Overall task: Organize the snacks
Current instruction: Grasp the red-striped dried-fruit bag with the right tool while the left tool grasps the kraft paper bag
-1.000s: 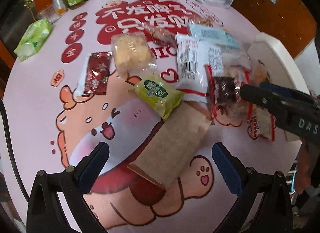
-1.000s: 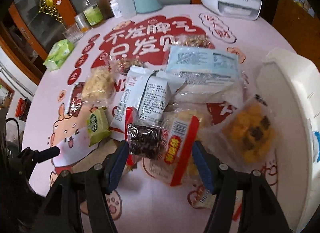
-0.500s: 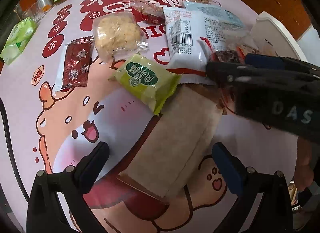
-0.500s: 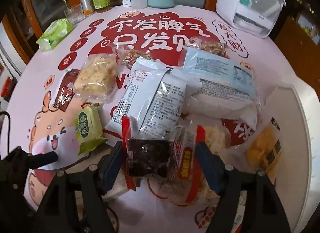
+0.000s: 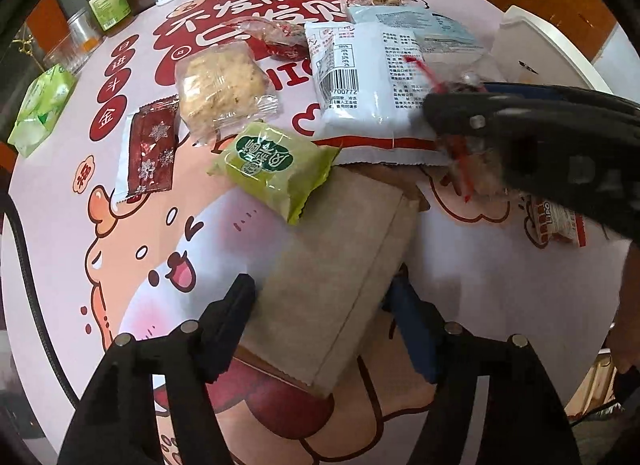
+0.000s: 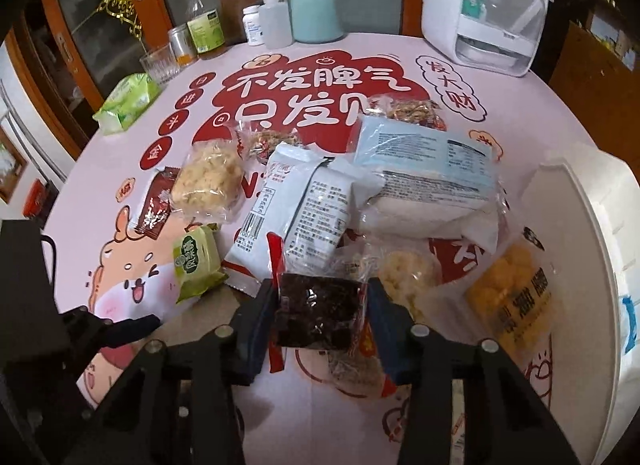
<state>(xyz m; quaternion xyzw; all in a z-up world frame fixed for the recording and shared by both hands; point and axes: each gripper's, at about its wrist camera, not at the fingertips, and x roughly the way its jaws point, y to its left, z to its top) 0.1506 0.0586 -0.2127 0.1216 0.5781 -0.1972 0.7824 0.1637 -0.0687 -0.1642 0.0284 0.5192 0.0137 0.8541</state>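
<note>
Snack packets lie scattered on a round pink table with a cartoon print (image 5: 132, 253). My left gripper (image 5: 324, 325) is shut on a flat brown paper packet (image 5: 332, 261) that lies on the table. My right gripper (image 6: 320, 317) is shut on a clear red-edged packet with a dark brown cake (image 6: 316, 313) and holds it above the table; it shows blurred in the left wrist view (image 5: 460, 137). A green packet (image 5: 272, 169), a white packet with barcode (image 5: 360, 77), a pale crumbly cake (image 5: 220, 81) and a dark red sachet (image 5: 150, 153) lie nearby.
A white bin (image 6: 592, 249) stands at the right with a yellow snack bag (image 6: 516, 297) leaning at it. A light blue bag (image 6: 428, 161) lies behind. Bottles, a glass, a teal canister (image 6: 316, 13) and a white appliance (image 6: 484, 5) line the far edge. Green tissues (image 6: 128, 101) lie left.
My left gripper moved forward and closed on the brown paper packet. My right gripper closed on the dark cake packet and lifted it.
</note>
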